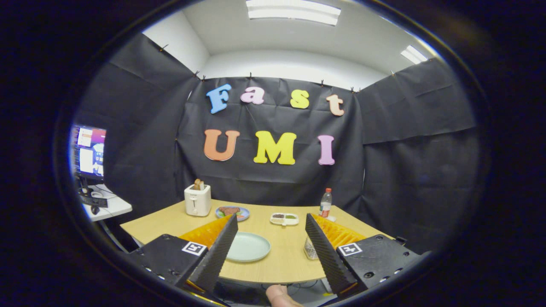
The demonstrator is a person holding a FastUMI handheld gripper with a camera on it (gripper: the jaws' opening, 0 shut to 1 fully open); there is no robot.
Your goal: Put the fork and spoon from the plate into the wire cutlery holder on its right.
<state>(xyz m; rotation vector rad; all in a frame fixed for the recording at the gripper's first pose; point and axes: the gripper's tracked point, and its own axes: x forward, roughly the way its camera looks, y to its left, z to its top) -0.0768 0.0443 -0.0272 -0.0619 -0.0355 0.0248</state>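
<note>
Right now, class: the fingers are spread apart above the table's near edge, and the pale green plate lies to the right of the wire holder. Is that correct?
Not quite. In the gripper view the pale green plate lies to the left of the wire holder. The fingers are indeed spread apart above the table's near edge.

No readable text, square black-and-white marker tags on the gripper [269,232], toaster [197,199] logo perhaps too small

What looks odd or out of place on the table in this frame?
The pale green plate between the fingers of the open tool looks bare: no fork or spoon is visible on it. The wire cutlery holder stands upright beside the right finger, partly hidden. Nothing looks spilled or tipped.
</note>
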